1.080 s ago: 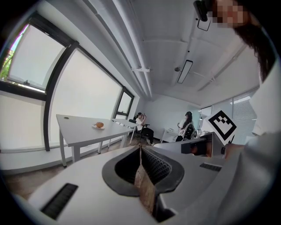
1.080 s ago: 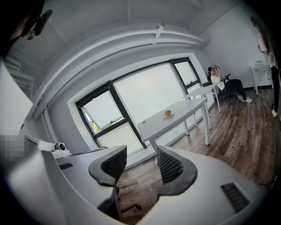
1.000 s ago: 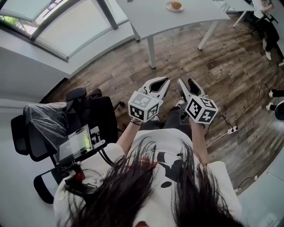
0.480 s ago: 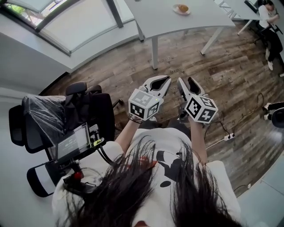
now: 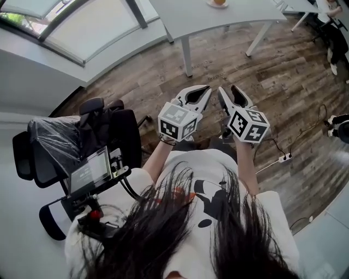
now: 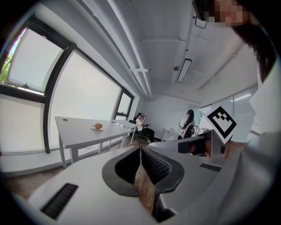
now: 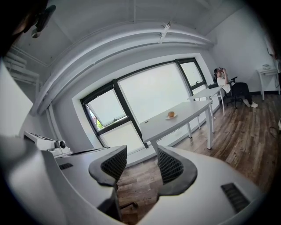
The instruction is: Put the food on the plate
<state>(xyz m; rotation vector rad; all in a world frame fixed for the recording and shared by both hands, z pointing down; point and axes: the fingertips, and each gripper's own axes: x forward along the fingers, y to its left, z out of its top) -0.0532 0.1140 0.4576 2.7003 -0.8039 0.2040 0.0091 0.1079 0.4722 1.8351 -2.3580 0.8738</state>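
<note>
An orange-brown piece of food (image 6: 98, 126) lies on a small white plate (image 6: 93, 128) on a long grey table (image 6: 74, 129), far off across the room. The same food (image 7: 171, 114) shows small in the right gripper view, and at the top edge of the head view the plate (image 5: 217, 3) is cut off. I hold both grippers in front of my chest, above the wooden floor. My left gripper (image 5: 206, 90) has its pads together with nothing between them. The right gripper (image 5: 229, 90) keeps a narrow gap between its pads (image 7: 169, 165), with nothing in it.
A black office chair (image 5: 112, 136) with a plastic-covered back stands at my left, beside a stand with a small screen (image 5: 90, 173). A power strip (image 5: 283, 158) and cables lie on the floor at the right. People sit at desks (image 6: 141, 119) at the far end.
The view has shifted a little; the table with the plate has slid toward the top edge. Both grippers stay side by side in front of me, unchanged.
</note>
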